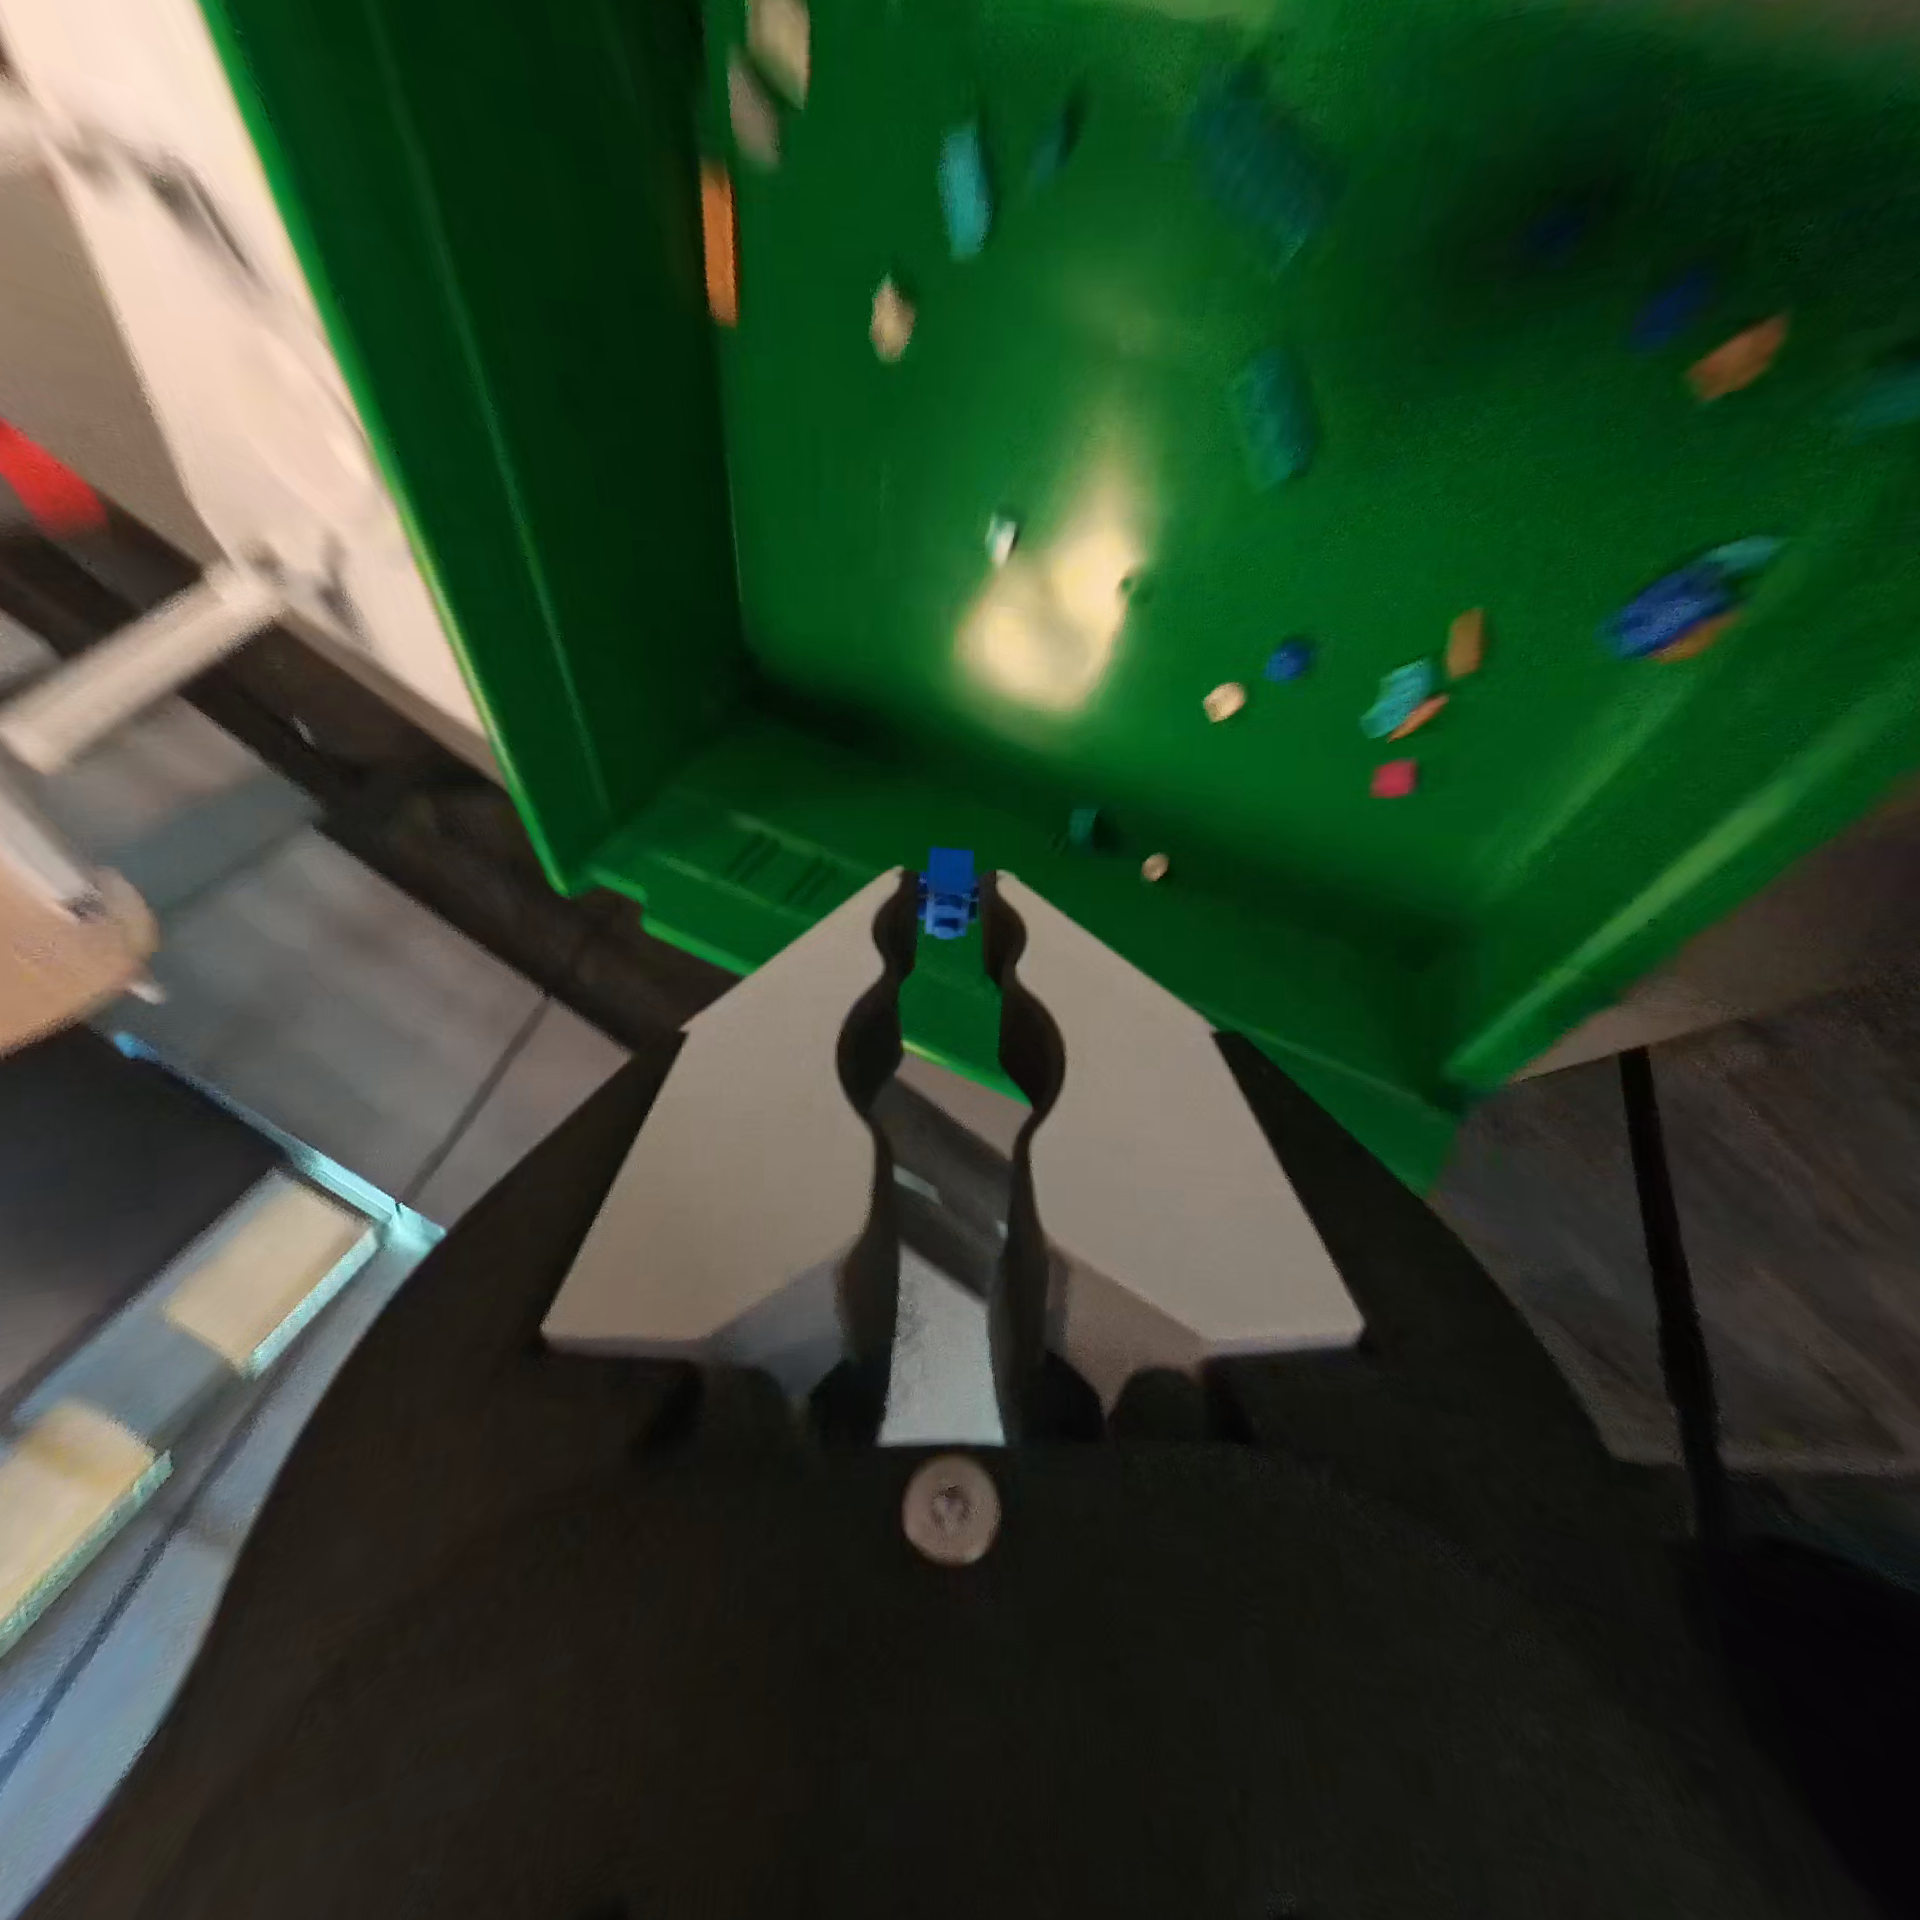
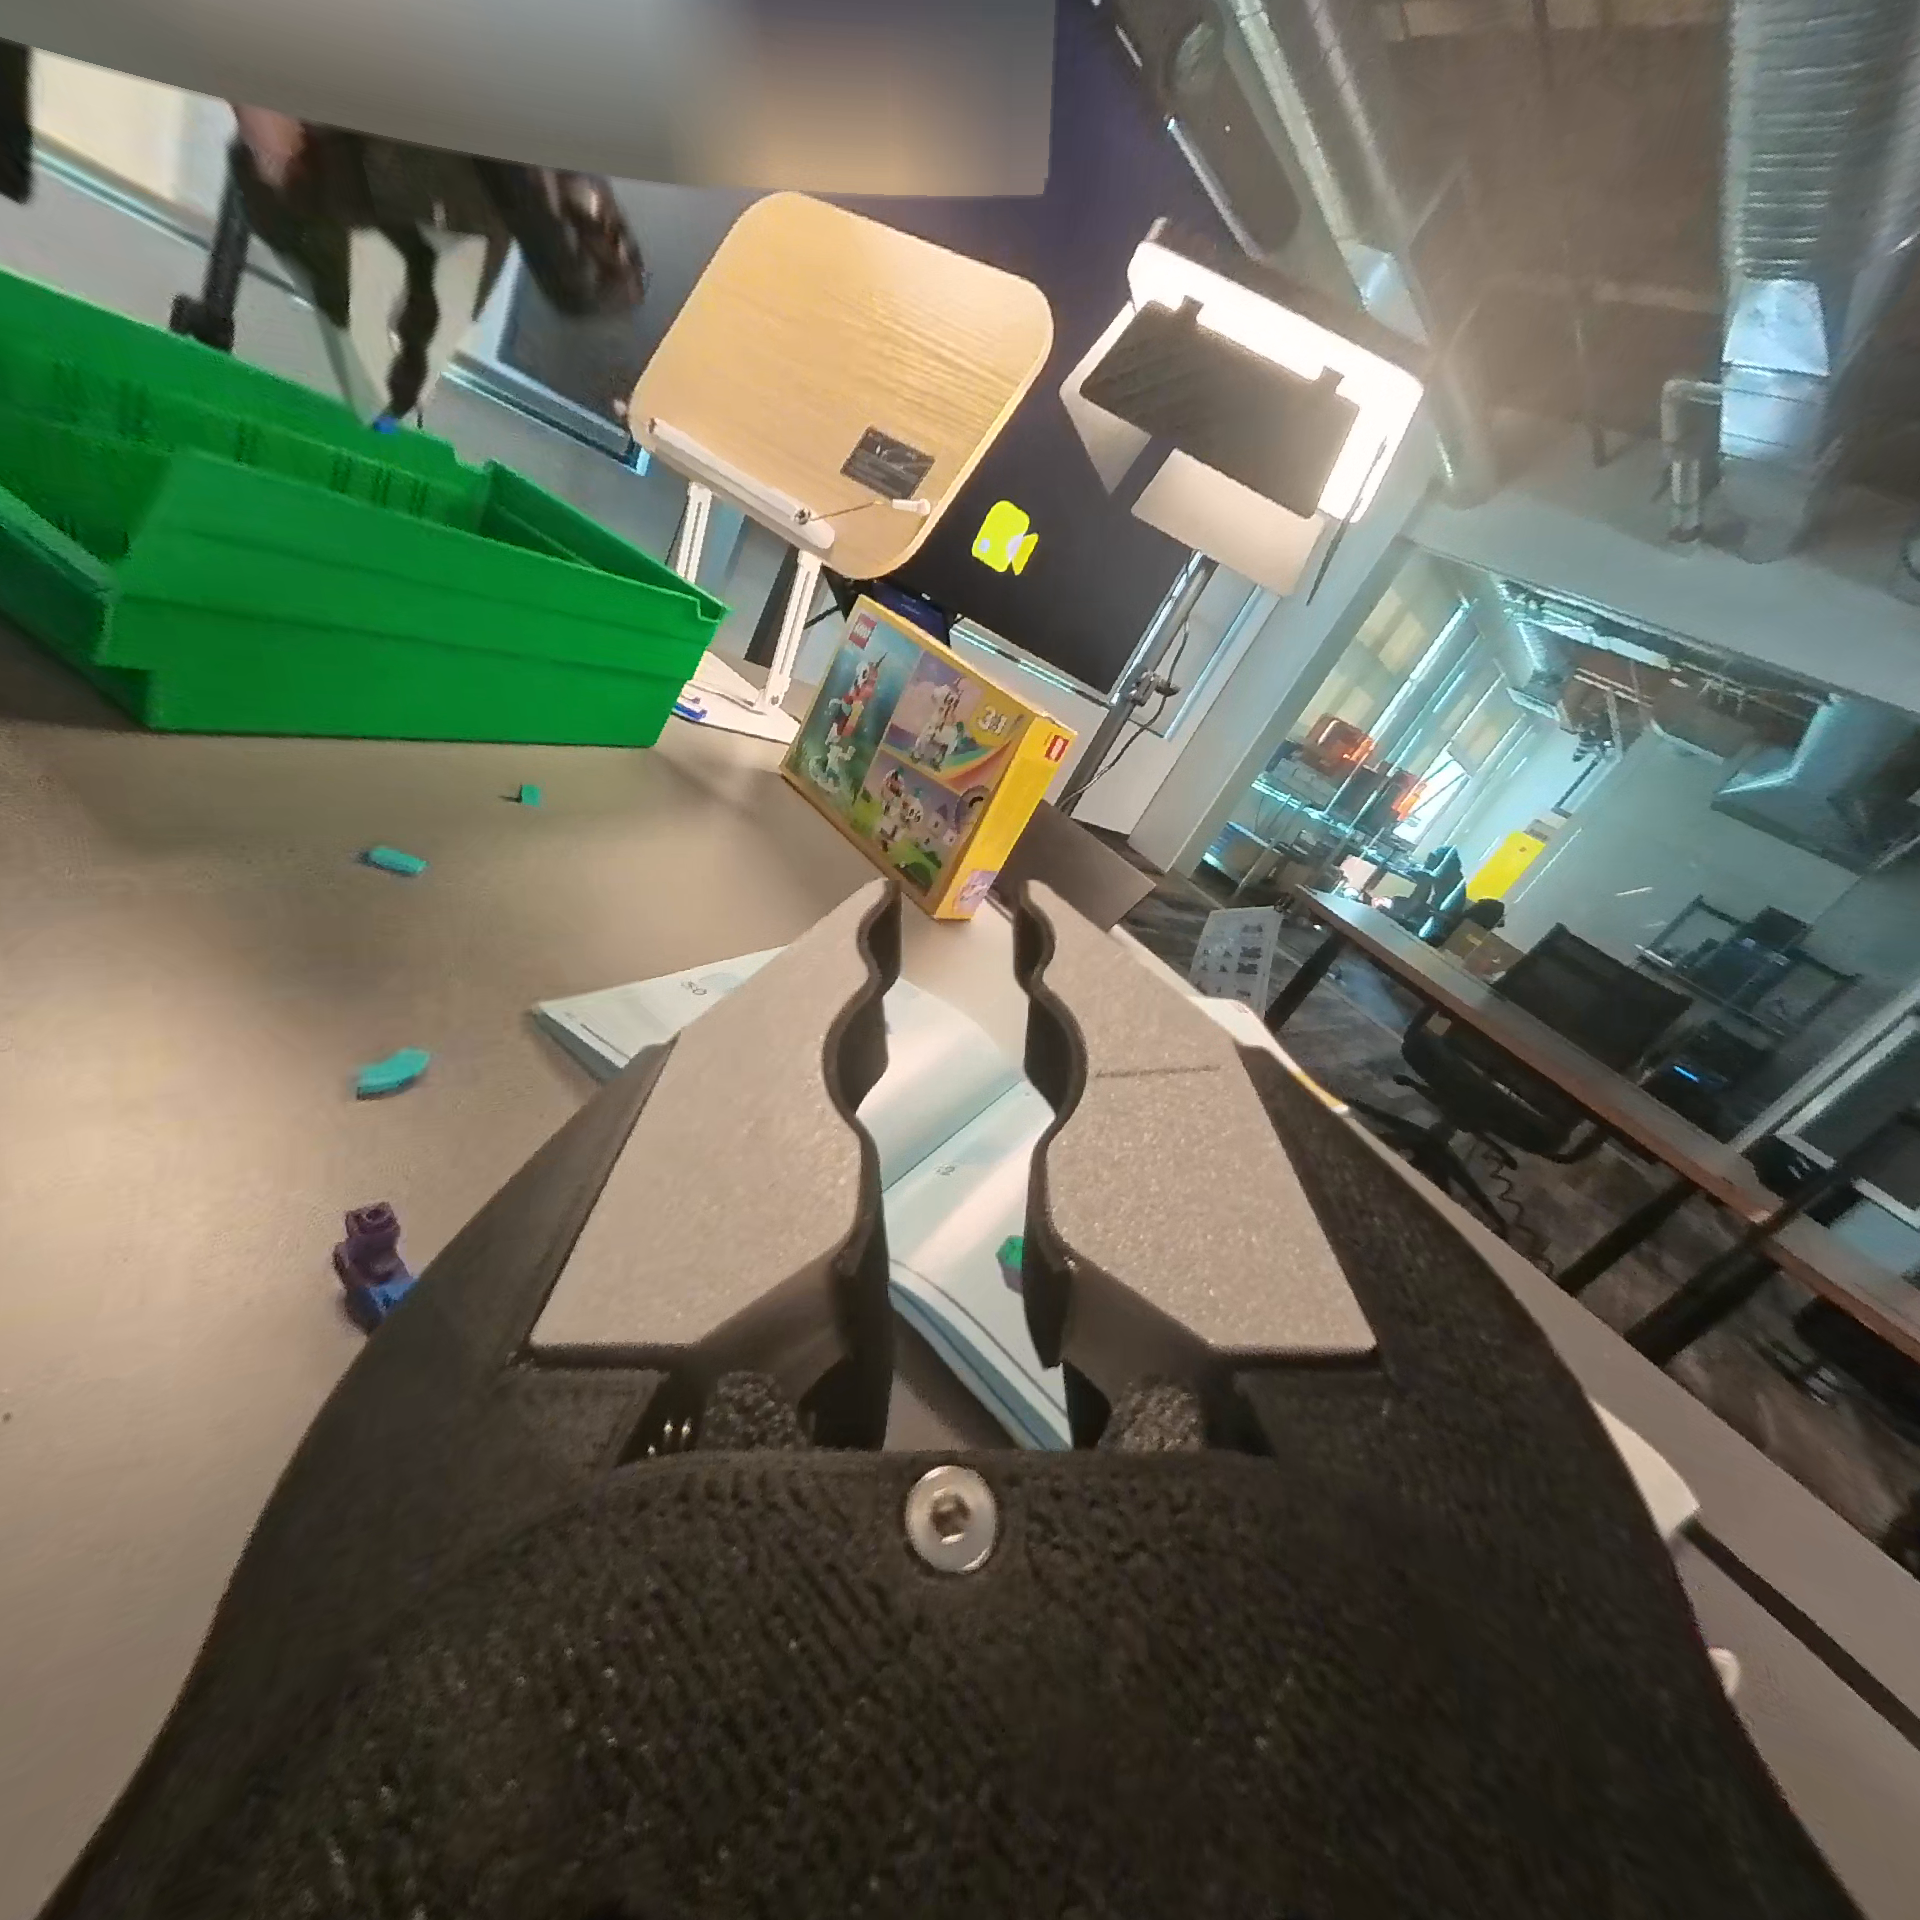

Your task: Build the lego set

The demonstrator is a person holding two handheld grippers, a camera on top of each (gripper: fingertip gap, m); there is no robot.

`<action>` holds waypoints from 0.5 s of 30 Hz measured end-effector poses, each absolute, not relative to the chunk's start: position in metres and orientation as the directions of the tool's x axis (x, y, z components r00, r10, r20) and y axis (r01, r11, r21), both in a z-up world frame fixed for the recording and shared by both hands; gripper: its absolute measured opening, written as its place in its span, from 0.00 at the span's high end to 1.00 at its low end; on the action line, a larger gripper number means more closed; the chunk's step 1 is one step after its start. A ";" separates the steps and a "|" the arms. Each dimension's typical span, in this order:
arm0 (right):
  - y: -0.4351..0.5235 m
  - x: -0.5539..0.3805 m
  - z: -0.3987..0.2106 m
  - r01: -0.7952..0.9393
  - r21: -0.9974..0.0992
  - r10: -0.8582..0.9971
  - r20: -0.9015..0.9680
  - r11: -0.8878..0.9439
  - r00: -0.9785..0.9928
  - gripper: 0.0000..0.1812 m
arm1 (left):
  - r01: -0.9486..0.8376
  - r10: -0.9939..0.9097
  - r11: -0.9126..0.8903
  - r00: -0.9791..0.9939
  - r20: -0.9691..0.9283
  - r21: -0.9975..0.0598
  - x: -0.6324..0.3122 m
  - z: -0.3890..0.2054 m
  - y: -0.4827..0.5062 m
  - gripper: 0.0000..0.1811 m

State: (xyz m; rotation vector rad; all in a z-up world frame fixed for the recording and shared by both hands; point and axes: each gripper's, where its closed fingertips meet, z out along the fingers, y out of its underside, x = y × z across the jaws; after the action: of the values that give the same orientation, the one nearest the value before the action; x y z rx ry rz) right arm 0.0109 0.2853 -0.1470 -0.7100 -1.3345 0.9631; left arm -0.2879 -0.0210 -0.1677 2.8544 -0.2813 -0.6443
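My left gripper (image 1: 948,902) is shut on a small blue lego piece (image 1: 948,896) held at its fingertips, above the near corner of the green tray (image 1: 582,499). Several loose pieces in teal, orange, blue and red lie blurred on the tray floor. In the right wrist view the left gripper (image 2: 400,400) shows far off over the same tray (image 2: 416,634), with a blue speck at its tip. My right gripper (image 2: 951,904) is open and empty above the open instruction booklet (image 2: 956,1143). A small purple and blue assembly (image 2: 369,1262) stands on the table to its left.
Teal pieces (image 2: 393,860) (image 2: 392,1072) (image 2: 530,796) lie on the grey table (image 2: 156,987). The yellow lego box (image 2: 925,769) stands beyond the booklet, with a wooden book stand (image 2: 842,384) behind it. The table's right edge drops off to a room with desks and chairs. One gripper's finger ends stand about 45 centimetres off the other's.
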 end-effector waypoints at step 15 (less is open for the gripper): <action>0.316 0.038 -0.104 -0.291 -0.791 0.831 0.440 0.538 0.340 0.92 | -0.702 -0.706 -0.695 0.707 -0.038 -0.154 -0.037 -0.236 0.192 0.94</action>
State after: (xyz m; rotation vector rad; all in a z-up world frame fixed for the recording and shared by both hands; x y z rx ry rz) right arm 0.0380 0.3161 -0.1038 -0.6687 -0.9577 0.8056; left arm -0.0366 0.1918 -0.2362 3.0464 -1.2660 0.0398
